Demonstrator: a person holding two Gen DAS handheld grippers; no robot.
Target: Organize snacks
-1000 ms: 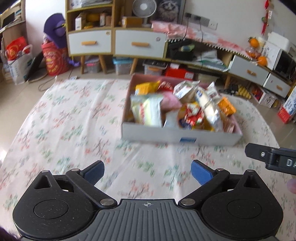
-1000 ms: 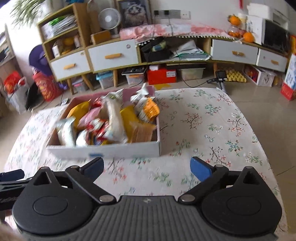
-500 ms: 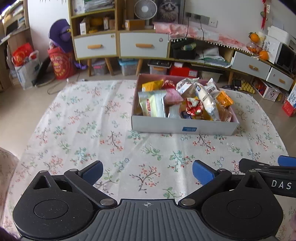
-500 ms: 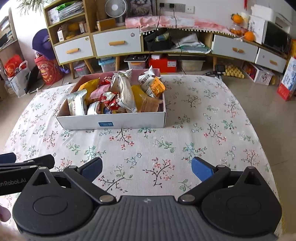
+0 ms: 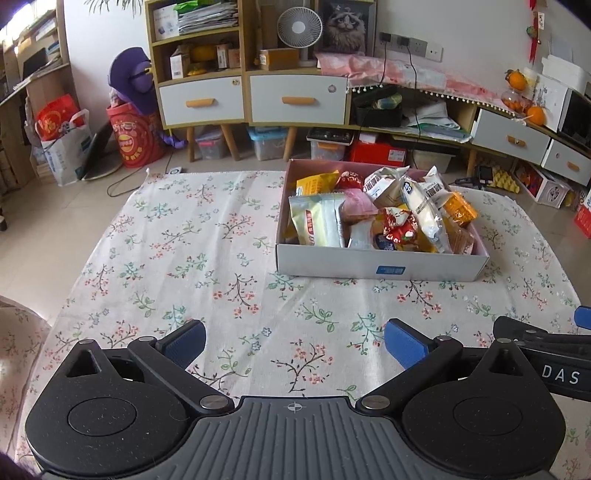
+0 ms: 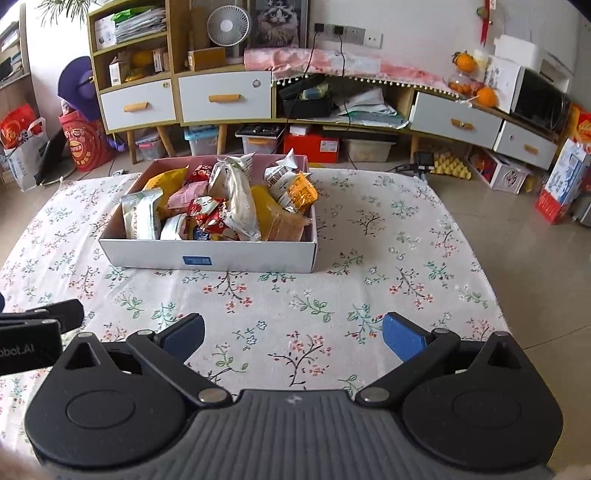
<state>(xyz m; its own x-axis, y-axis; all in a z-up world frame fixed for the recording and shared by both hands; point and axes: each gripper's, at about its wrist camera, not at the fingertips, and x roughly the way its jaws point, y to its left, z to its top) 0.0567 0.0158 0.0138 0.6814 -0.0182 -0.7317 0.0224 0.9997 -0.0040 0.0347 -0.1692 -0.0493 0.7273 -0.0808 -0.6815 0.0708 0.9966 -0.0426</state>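
A white cardboard box with a pink inside stands on the flowered tablecloth, piled with several snack packets. The same box sits ahead and left in the right wrist view, its snack packets heaped above the rim. My left gripper hangs open over bare cloth, well short of the box, nothing between its blue pads. My right gripper is likewise open and empty, back from the box. Each gripper shows at the edge of the other's view.
The flowered tablecloth covers a table whose edges fall off left and right. Behind it stand low cabinets with white drawers, a fan, storage bins on the floor and a red bag.
Both grippers have drawn back and up from the box, so it looks smaller and farther off. Both stayed open and empty.
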